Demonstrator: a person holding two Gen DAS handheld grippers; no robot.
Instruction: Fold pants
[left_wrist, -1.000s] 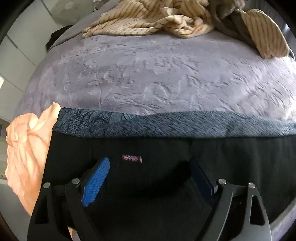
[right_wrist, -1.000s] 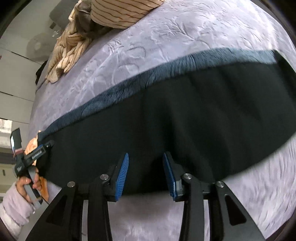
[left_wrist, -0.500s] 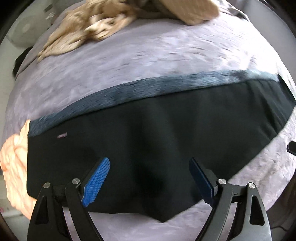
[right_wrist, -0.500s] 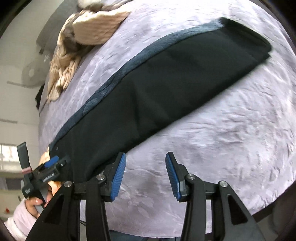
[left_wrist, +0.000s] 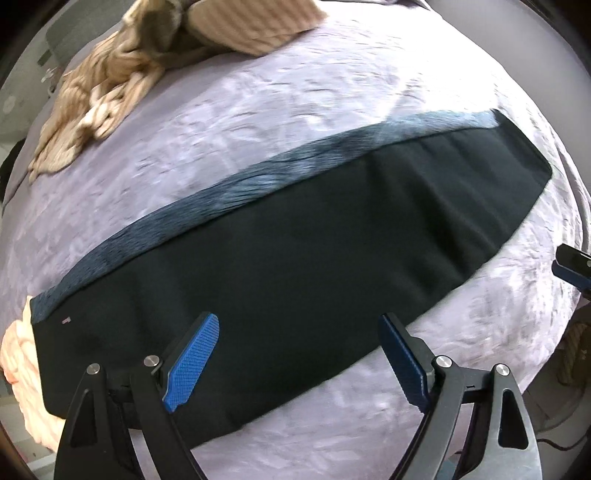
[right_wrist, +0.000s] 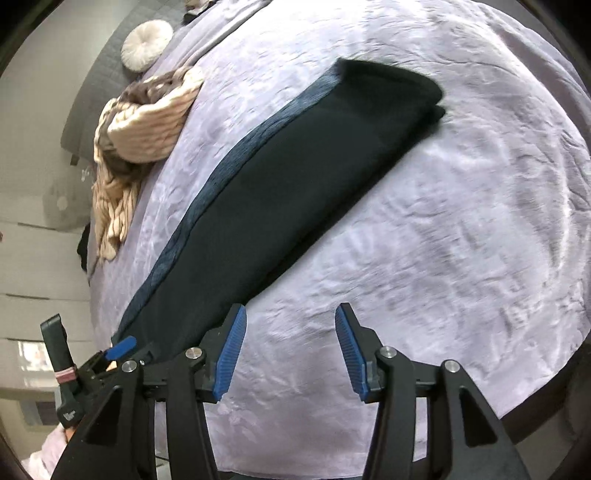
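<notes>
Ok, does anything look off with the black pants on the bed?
Slightly. The black pants lie flat, folded lengthwise, but the layers are misaligned: a fuzzy blue-grey strip shows along the far edge. A crumpled striped garment lies beyond.

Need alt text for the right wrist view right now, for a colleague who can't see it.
Black pants, folded into a long strip, lie diagonally on a lilac bedspread. The right gripper hovers over bare bedspread beside them, jaws opening and empty. A striped beige garment is bunched at upper left.
</notes>
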